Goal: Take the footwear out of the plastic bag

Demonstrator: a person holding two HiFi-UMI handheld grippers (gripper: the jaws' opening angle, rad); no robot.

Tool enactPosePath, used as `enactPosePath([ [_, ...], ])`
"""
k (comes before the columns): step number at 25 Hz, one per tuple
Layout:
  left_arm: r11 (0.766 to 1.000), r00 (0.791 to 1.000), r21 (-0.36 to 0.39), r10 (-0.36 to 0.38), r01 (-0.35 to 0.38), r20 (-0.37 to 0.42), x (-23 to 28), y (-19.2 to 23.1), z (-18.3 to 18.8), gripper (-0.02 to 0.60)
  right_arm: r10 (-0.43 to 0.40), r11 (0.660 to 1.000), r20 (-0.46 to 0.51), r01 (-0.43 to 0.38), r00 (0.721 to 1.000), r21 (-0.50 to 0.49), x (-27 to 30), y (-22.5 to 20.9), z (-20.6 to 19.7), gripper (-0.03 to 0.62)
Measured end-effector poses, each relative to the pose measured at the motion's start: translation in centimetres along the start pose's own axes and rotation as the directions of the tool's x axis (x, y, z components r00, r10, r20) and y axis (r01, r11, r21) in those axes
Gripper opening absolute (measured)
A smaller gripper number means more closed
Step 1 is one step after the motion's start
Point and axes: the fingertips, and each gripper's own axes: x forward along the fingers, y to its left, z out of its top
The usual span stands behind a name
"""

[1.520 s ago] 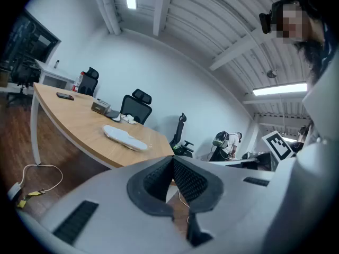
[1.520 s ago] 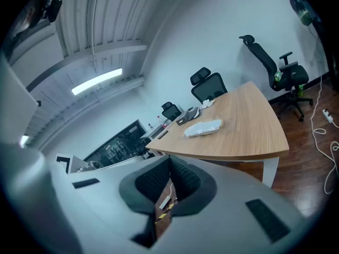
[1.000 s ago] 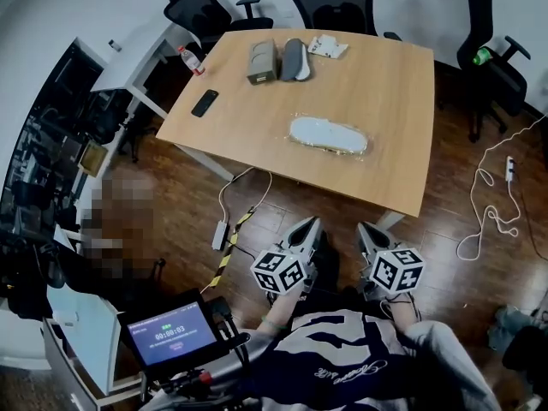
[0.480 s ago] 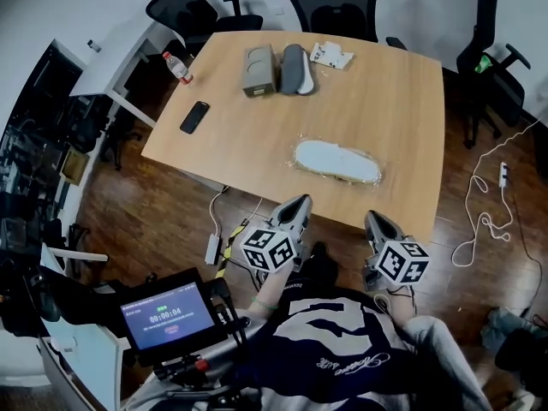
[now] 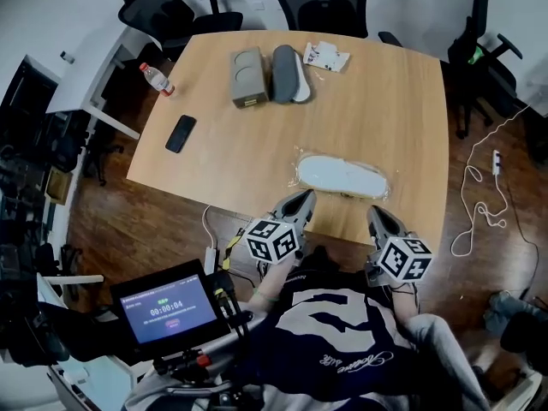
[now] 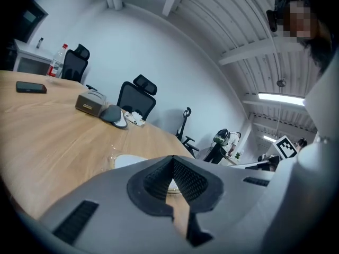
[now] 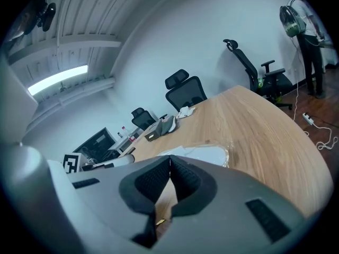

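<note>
The task has not really begun, as I judge it. The flat white slipper lies inside its clear plastic bag on the light wooden table, close to the near edge and toward the right corner. The bag looks unopened and nothing is drawn out of it. The left gripper and the right gripper hang just at that near edge, each with its jaws pressed together and nothing between them. All the work is left: to take the bag, open it, and pull the slipper out.
</note>
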Motion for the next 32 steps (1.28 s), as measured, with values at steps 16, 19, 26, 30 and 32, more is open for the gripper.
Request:
enactPosePath([
  [16, 0.996, 0.972, -0.011, 0.081, -0.086, -0.22, 7.1, 3.4, -3.4, 0.003, -0.121, 0.992, -0.052, 0.122, 0.991, 0.03, -1.3, -8.8, 2.1, -0.008],
  [19, 0.992, 0.959, -0.019, 0.114, -0.123, -0.26, 8.4, 3.8, -4.2, 0.003, -0.076, 0.997, -0.105, 0.078, 0.992, 0.022, -0.6, -10.3, 2.4, -0.008],
  [26, 0.972, 0.915, -0.014, 0.216, -0.234, -0.341, 9.3, 5.9, -6.4, 0.003, 0.082, 0.996, -0.311, -0.091, 0.947, -0.015, 2.2, -12.7, 0.4, 0.085],
  [30, 0.966, 0.905, -0.023, 0.233, -0.258, -0.357, 9.3, 6.3, -6.8, 0.003, 0.137, 0.985, -0.393, -0.169, 0.909, -0.046, 3.8, -13.7, -0.2, 0.104],
  [32, 0.964, 0.904, -0.038, 0.235, -0.265, -0.358, 9.4, 6.5, -7.0, 0.003, 0.157, 0.974, -0.436, -0.211, 0.886, -0.08, 4.6, -14.1, -0.3, 0.123],
])
